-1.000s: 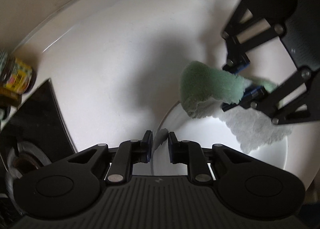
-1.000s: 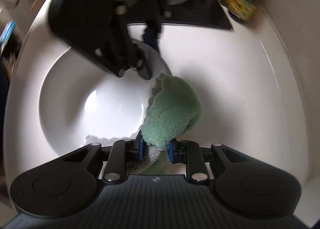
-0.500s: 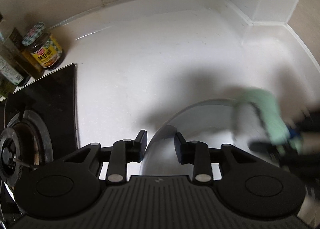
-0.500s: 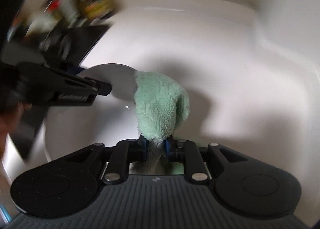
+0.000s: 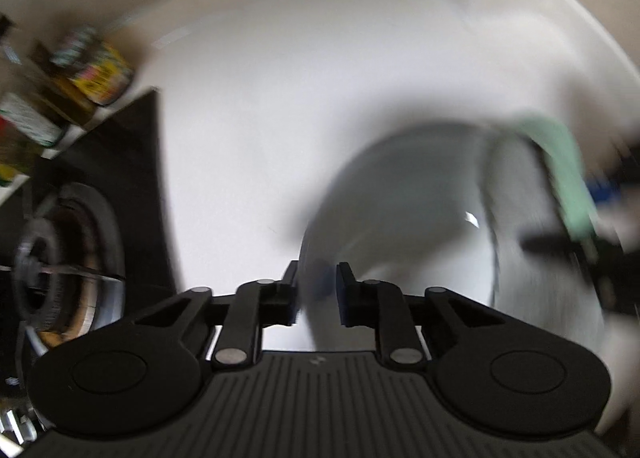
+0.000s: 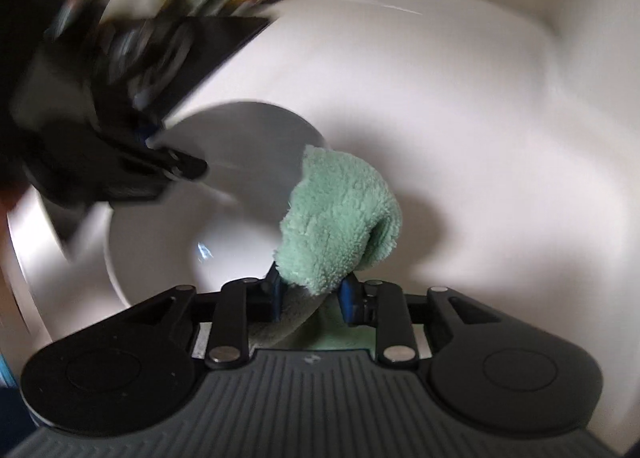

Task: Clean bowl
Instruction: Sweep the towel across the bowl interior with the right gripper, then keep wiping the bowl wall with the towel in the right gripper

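While the white bowl [image 6: 224,186] sits on the worktop [image 6: 480,138], the right hand-held gripper [image 6: 310,300] holds the green cloth [image 6: 340,218], jaws closing, at the bowl's near rim. The left hand-held gripper [image 5: 318,290] closes around the opposite rim.

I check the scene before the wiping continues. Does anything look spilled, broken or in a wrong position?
Nothing stands out. The white bowl looks whole and sits on the white counter, its rim between the left gripper jaws. The green cloth is folded in the right gripper. Blur hides small details.
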